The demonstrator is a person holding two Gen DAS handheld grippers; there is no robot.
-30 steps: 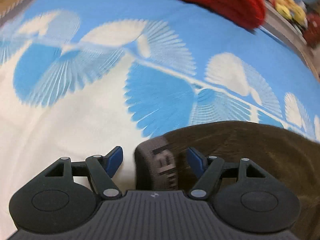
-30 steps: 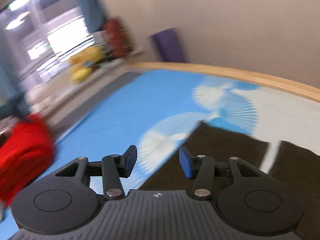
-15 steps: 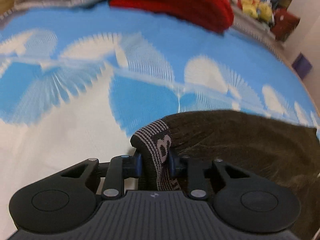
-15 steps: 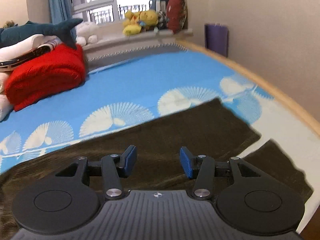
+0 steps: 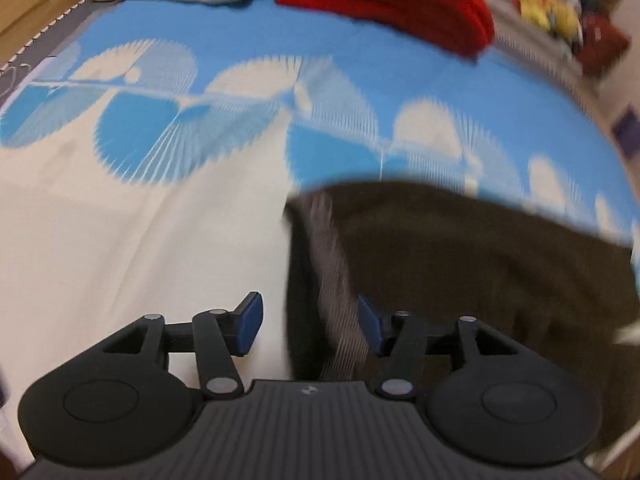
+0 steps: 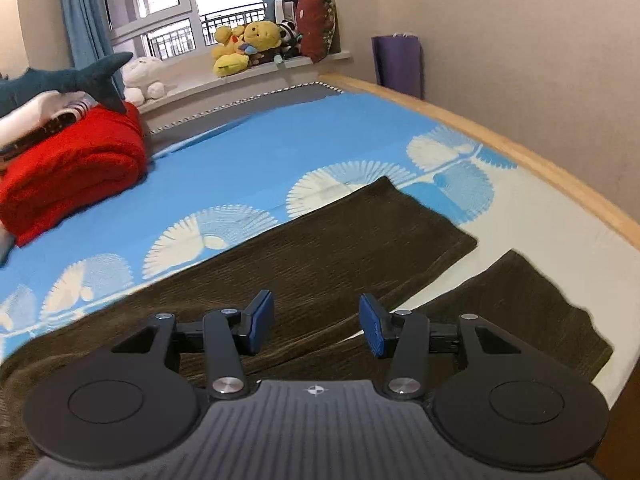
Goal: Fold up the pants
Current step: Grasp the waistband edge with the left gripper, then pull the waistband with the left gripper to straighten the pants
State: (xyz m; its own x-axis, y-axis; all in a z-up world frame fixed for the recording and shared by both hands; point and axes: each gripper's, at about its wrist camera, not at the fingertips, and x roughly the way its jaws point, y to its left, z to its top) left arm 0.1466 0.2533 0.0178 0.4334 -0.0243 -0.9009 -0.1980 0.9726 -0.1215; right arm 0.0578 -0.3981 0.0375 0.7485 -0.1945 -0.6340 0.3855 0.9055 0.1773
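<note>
A: Pants [image 6: 320, 256] orientation?
B: Flat on the bed [image 6: 256, 148]; legs run ahead-right of the right gripper [image 6: 316, 326], waistband [image 5: 328, 280] under the left gripper [image 5: 310, 326].
A: Jaws?
B: Left opening, pads off the waistband. Right parted, holding nothing.

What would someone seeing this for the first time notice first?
The dark brown pants spread flat across the blue and white bedspread, legs apart toward the wooden bed edge. Next, the red blanket folded at the far left, and the plush toys on the windowsill.

Daylit window [image 6: 168, 4] w/ blue curtains [image 6: 78, 12], beige wall [image 6: 520, 40].
</note>
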